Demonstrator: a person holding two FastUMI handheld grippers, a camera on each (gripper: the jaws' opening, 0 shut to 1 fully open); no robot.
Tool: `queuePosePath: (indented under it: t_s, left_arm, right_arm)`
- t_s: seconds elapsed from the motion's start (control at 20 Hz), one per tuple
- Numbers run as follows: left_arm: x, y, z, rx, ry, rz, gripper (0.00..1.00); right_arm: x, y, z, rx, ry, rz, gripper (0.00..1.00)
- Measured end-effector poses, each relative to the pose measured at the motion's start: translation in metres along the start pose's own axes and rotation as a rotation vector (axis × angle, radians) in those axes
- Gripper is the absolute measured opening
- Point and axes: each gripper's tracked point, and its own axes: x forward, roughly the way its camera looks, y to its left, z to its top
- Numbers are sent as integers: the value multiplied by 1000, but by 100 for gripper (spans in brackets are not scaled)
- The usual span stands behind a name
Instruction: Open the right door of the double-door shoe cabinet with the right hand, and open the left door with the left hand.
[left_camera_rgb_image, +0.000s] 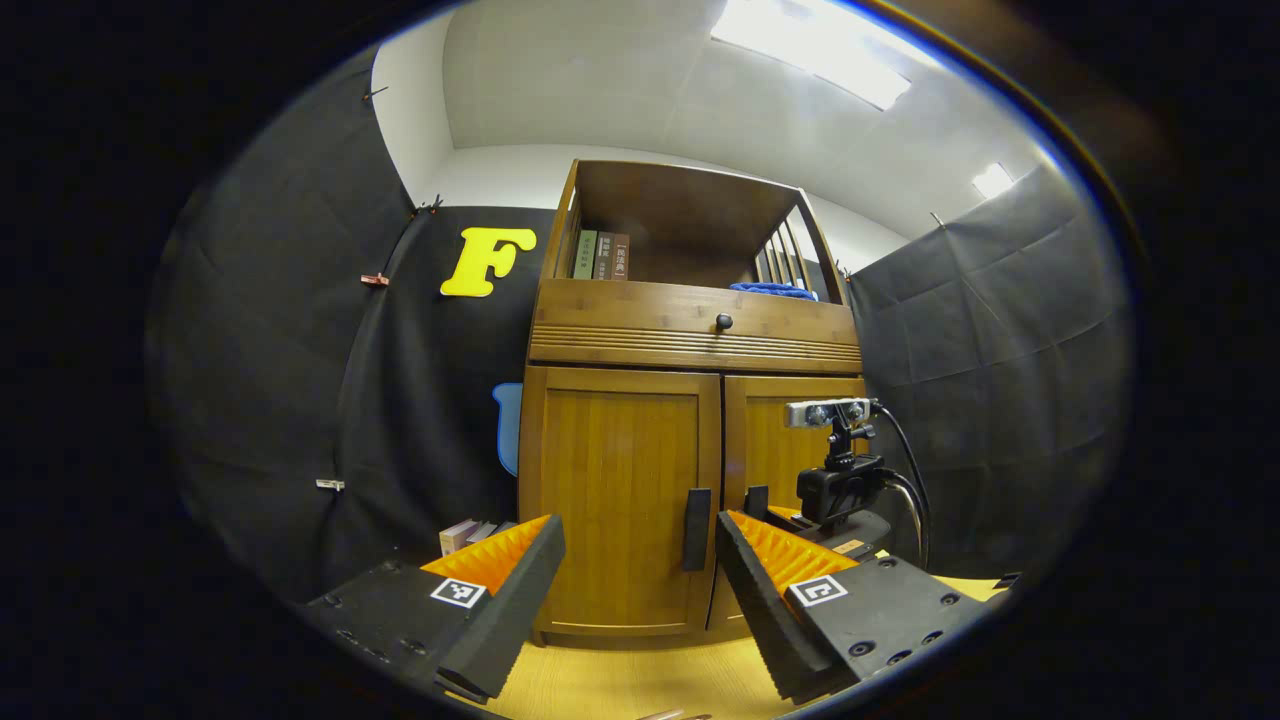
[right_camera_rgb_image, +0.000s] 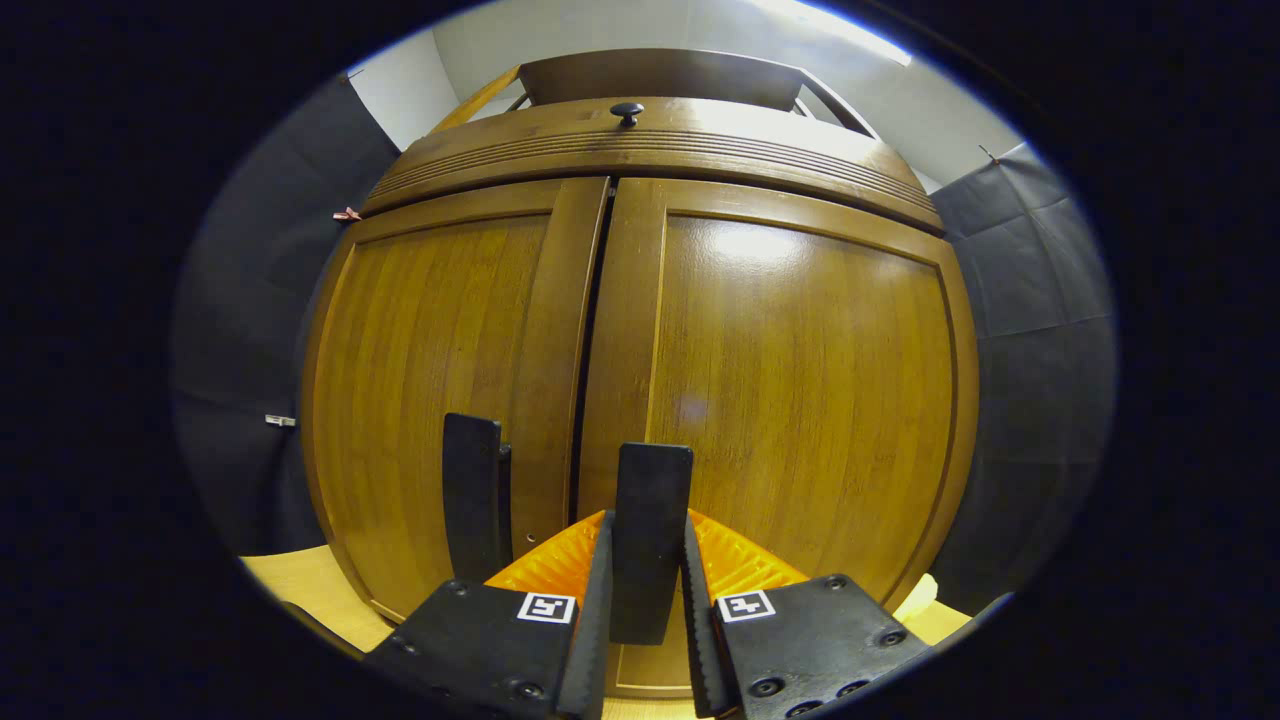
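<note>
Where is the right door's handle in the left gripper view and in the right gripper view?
Left gripper view: the right door handle sits low, right of centre, beside the left door handle, partly behind the right gripper.
Right gripper view: the right door handle stands bottom centre, clamped between that gripper's fingers.
Shared landmark: the drawer knob above the doors.

The right door's handle (right_camera_rgb_image: 652, 530) is partly hidden, seemingly between the right tongs (right_camera_rgb_image: 645, 600).

Left gripper (left_camera_rgb_image: 640, 590): square tag markers, screws. Right gripper (left_camera_rgb_image: 790, 520) by cabinet (left_camera_rgb_image: 690, 340): camera on top, black cables.
</note>
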Motion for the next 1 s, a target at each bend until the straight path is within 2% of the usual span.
queuePosePath:
  t_s: [0.05, 0.1, 0.15, 0.2, 0.25, 0.3, 0.45, 0.65, 0.85, 0.9, 0.95, 1.0]
  left_arm:
    - [0, 3, -1, -4, 3, 8, 96]
    - [0, 6, -2, -4, 8, 18, 94]
    - [-3, 8, -3, -1, 14, 29, 94]
    - [-4, 10, -4, 2, 22, 40, 94]
    - [-6, 11, -5, 6, 26, 43, 94]
    - [-9, 11, -3, 6, 23, 44, 94]
    - [-12, 10, -2, -8, 15, 42, 96]
    - [-11, 5, -7, -23, 34, 29, 94]
    - [-2, -10, -10, -23, 32, -18, 94]
    - [2, -15, -11, -24, 33, -30, 94]
    - [5, -19, -14, -23, 33, -42, 94]
    - [9, -24, -16, -20, 34, -54, 94]
  right_arm:
    - [0, -1, 0, 8, 7, -3, 33]
    - [0, -1, -1, 16, 9, 0, 27]
    - [-2, 0, -2, 21, 13, 8, 30]
    - [-3, -1, -1, 10, 13, 20, 26]
    - [-10, -1, 0, 17, 15, 31, 30]
    - [-14, -1, 0, 13, 16, 46, 18]
    - [-35, -4, 5, 19, 19, 93, 18]
    - [-67, -12, 11, 20, 33, 146, 18]
    - [-102, -27, 15, 30, 30, 188, 18]
    - [-110, -31, 16, 30, 29, 194, 23]
    - [-116, -36, 18, 29, 28, 200, 18]
    - [-121, -40, 18, 27, 29, 206, 18]
